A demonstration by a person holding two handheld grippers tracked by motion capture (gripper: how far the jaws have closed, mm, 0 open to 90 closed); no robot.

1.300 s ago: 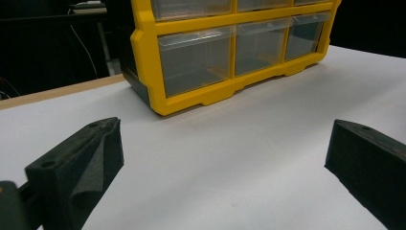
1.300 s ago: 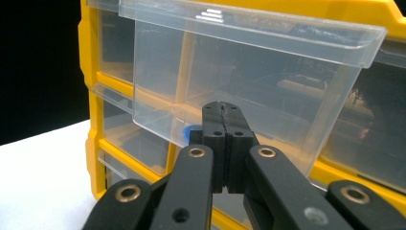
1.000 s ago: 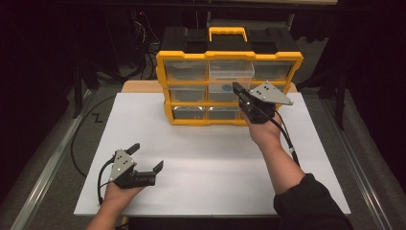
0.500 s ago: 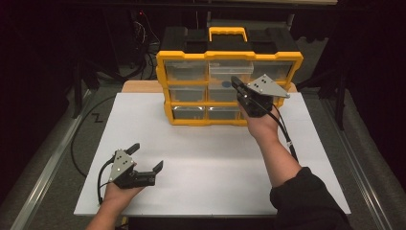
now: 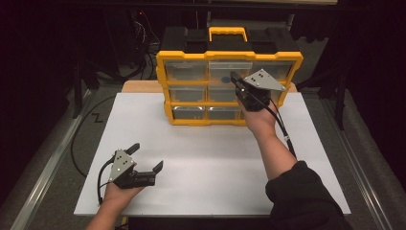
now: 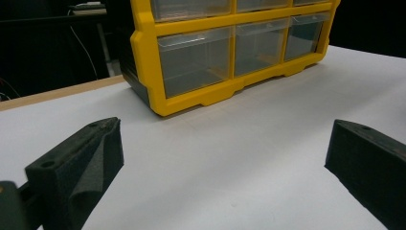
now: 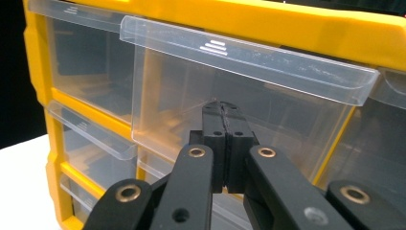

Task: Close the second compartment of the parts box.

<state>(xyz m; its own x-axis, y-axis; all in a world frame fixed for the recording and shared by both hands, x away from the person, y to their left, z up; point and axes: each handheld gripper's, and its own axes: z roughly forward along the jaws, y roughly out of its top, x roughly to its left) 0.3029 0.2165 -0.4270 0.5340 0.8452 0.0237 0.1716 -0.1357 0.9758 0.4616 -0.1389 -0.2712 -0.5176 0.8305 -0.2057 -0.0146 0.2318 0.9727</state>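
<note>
Bright overhead light on the white table (image 5: 206, 158), black surroundings, soft shadows, slight blur in close views.

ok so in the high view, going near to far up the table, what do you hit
left gripper with open jaws on the white sheet → right gripper, jaws shut, at the middle top drawer → yellow organizer → its handle at the back
</note>
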